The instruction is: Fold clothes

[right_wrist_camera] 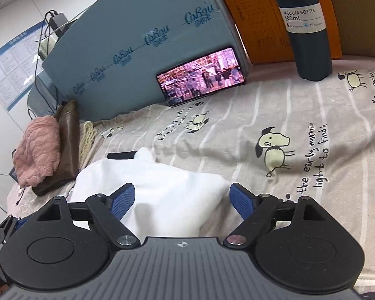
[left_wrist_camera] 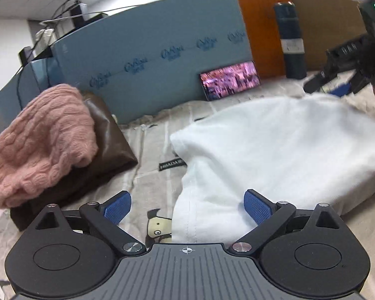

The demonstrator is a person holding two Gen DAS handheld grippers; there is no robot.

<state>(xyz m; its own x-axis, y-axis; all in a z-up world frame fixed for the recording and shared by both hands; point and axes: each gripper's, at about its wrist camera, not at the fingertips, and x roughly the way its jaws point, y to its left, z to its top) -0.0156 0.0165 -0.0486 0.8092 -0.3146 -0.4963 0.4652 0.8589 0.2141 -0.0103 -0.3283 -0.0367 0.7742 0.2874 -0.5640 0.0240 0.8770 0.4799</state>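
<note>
Both the left gripper point(left_wrist_camera: 187, 206) and the right gripper point(right_wrist_camera: 181, 200) stand wide open, holding nothing. The white garment point(left_wrist_camera: 275, 150) lies folded on the printed sheet point(right_wrist_camera: 300, 115); the pink knit point(left_wrist_camera: 37, 140) waits at 9 o'clock. Judged step: fold released; next, regrasp an edge or fetch another piece.

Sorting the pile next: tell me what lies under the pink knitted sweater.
The pink knitted sweater rests on a brown leather-look cushion. What is beneath the cushion is hidden.

Phone point(right_wrist_camera: 201, 77) against blue board point(right_wrist_camera: 147, 42) — dark bottle point(right_wrist_camera: 310, 30) nearby, upright.
</note>
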